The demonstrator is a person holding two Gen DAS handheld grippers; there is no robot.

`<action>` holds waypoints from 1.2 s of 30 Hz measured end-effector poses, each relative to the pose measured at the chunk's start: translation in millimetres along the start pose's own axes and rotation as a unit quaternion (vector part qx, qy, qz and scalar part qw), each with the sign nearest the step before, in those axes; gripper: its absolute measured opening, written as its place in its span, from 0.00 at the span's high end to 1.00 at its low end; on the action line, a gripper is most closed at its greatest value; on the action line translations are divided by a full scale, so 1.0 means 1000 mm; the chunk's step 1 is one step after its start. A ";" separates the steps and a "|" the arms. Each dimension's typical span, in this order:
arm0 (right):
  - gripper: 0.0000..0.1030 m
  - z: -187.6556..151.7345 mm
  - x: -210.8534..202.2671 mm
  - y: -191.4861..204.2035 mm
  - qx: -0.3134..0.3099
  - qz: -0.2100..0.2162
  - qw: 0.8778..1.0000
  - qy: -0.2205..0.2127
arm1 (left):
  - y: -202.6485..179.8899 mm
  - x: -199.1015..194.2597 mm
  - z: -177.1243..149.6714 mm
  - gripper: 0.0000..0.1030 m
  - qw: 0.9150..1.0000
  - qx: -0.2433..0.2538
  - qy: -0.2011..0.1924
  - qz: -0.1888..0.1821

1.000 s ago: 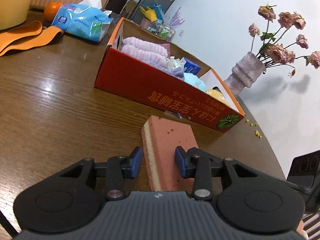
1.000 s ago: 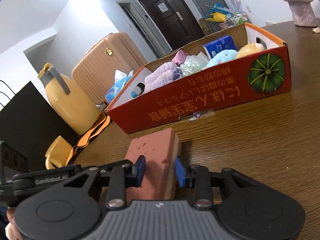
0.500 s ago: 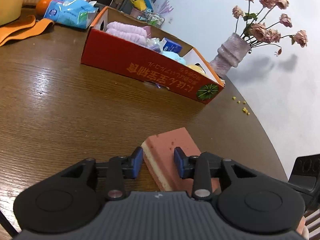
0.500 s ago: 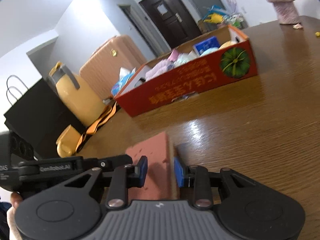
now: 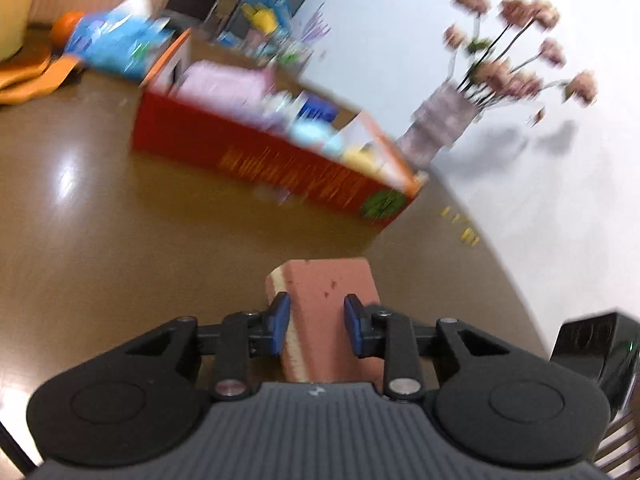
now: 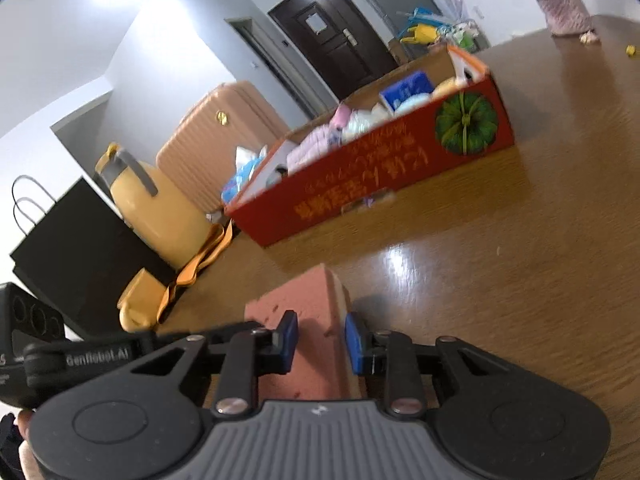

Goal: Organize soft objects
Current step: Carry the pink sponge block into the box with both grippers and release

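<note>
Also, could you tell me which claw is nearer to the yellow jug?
Left. The left claw grips the sponge on the side toward the yellow jug; the right claw grips it from the side away from the jug.

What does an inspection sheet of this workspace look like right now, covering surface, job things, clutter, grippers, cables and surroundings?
Surface: brown wooden table, glossy, a few yellow crumbs near the far edge.
Job's things: pink sponge held from both ends; red cardboard box already holding soft items.
Clutter: yellow jug, orange strap, blue tissue pack, vase of dried roses.
Grippers: left hand-held gripper and right hand-held gripper both shut on the sponge.
Cables: nothing seen.
Surroundings: suitcase, dark door, black paper bag.
</note>
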State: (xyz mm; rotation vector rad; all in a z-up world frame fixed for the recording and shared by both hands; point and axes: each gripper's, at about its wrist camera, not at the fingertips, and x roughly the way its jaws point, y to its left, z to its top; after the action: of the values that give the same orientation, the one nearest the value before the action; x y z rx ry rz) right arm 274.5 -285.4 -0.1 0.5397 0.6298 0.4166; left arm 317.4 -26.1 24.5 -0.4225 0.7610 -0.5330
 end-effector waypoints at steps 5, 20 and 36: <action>0.75 0.052 -0.013 0.017 -0.049 -0.010 0.997 -0.064 | -0.025 0.015 0.067 0.72 0.996 0.035 -0.059 -0.051; 0.75 0.193 0.132 -0.012 -0.056 -0.079 0.995 0.024 | 0.044 0.139 0.184 0.73 0.997 -0.082 0.004 0.013; 0.72 0.166 0.182 0.003 -0.149 -0.057 0.983 0.093 | 0.059 0.138 0.170 0.74 0.994 -0.029 -0.002 0.104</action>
State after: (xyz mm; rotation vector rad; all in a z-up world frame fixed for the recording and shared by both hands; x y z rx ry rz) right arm 515.6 -245.5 35.0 0.1787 0.7588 0.4462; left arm 544.0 -32.9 30.9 -0.3914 0.8085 -0.3151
